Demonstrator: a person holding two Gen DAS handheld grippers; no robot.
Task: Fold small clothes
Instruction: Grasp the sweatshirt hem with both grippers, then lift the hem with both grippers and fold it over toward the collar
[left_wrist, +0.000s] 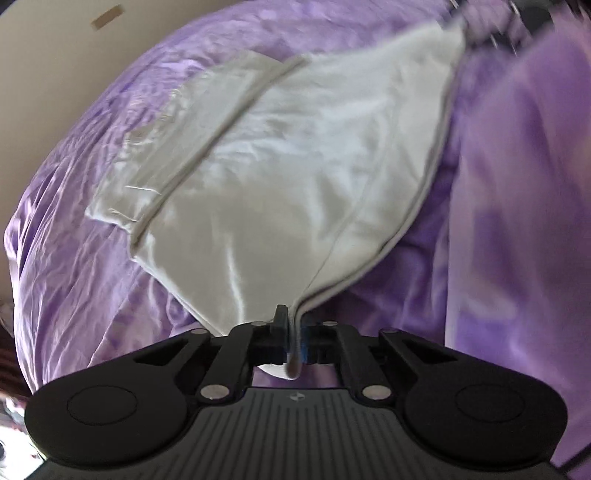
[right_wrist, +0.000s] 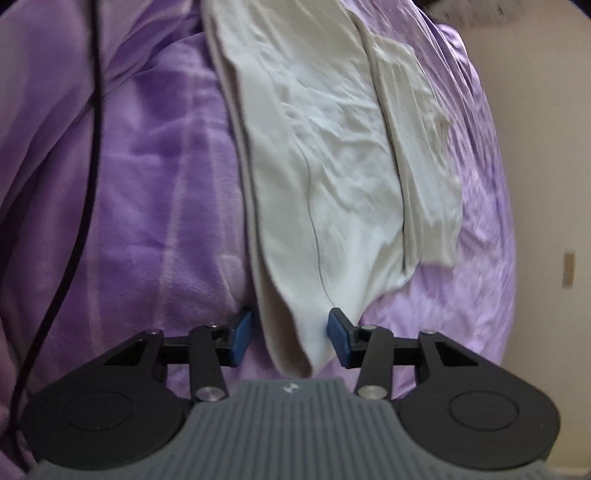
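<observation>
On top of the soft purple bed blanket (left_wrist: 92, 258) lies a small white cloth garment with a grey edge seam (left_wrist: 295, 166), spread out flat with one side strip already turned over. At the near end of the left wrist view, the left gripper (left_wrist: 291, 343) is clenched tight on a corner of the garment, and a little tail of cloth pokes out below the blue pads (left_wrist: 303, 349). Over in the right wrist view, the right gripper (right_wrist: 291, 338) stands part way apart, with another corner of the garment hanging between its blue pads (right_wrist: 340, 332). The right pad seems to touch the cloth, but the left pad is clear of it, so this corner is not pinched yet. That could cause trouble. If the person lifts both hands now, I think only the left corner would come up, and the garment would tip, twist and fall in a heap. The cloth looks thin and slippery, so it may slide out of the right gripper before it shuts. The left gripper holds only a small bit, so a hard tug might pull it free. A thin black cable (right_wrist: 88, 184) hangs on the left over the blanket, and it could catch on the cloth or a hand. The pictures are blurry, so small details are hard to tell.
</observation>
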